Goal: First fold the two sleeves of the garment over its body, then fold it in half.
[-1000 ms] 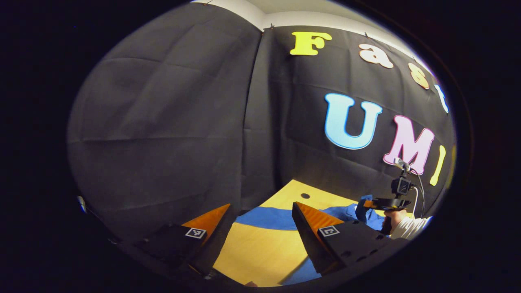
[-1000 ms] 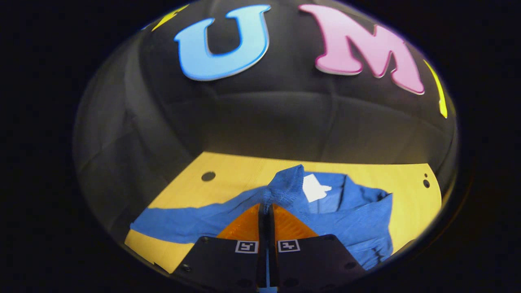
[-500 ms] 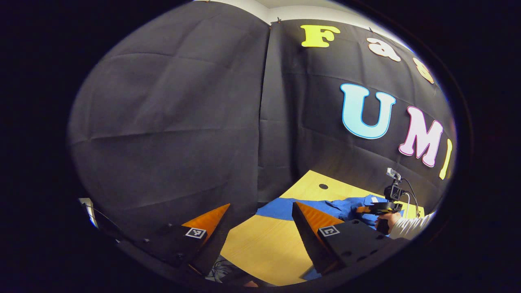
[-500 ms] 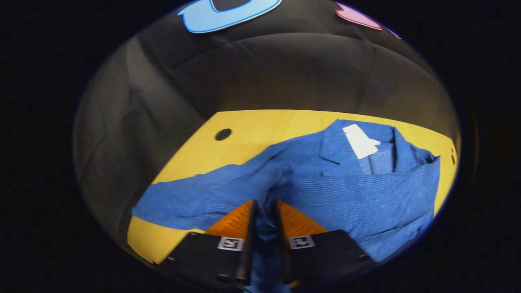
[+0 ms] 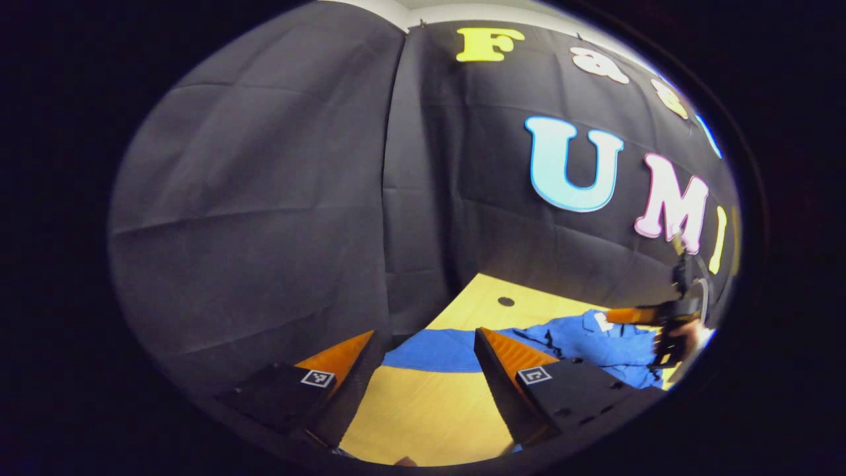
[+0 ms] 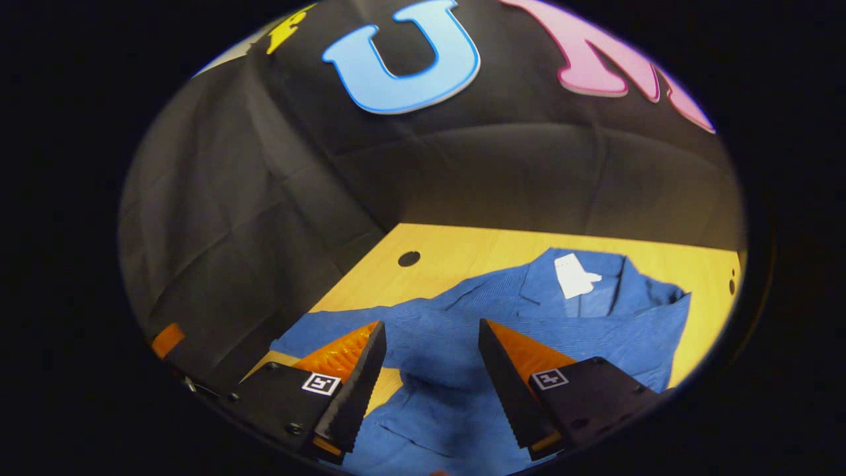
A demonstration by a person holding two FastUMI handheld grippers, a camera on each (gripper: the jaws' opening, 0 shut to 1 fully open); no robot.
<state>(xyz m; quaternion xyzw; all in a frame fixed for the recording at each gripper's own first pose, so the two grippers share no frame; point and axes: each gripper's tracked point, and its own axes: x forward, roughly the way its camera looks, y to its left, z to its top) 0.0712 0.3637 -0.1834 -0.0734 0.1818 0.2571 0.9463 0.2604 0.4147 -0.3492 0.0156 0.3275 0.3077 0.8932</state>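
Note:
A blue collared shirt [image 6: 529, 330] lies on the wooden table [image 6: 462, 248], collar and white label [image 6: 574, 274] at the far side. One sleeve lies bunched over its body under my right gripper [image 6: 431, 324], which hovers open just above the cloth, holding nothing. The other sleeve [image 5: 429, 350] stretches out flat to the side, just beyond my left gripper [image 5: 423, 331], which is open and empty above bare table. In the left gripper view the right gripper [image 5: 621, 316], held by a hand, hangs over the shirt's body [image 5: 595, 340].
The booth's black cloth wall [image 5: 264, 198] stands close behind and beside the table. A round hole [image 6: 409, 258] is in the tabletop near the far left corner. Bare wood [image 5: 423, 410] shows in front of the outstretched sleeve.
My right gripper was shut on a sleeve held up over the shirt; it lowered the sleeve onto the body, opened and let go. The left gripper has stayed open, only swinging slightly.

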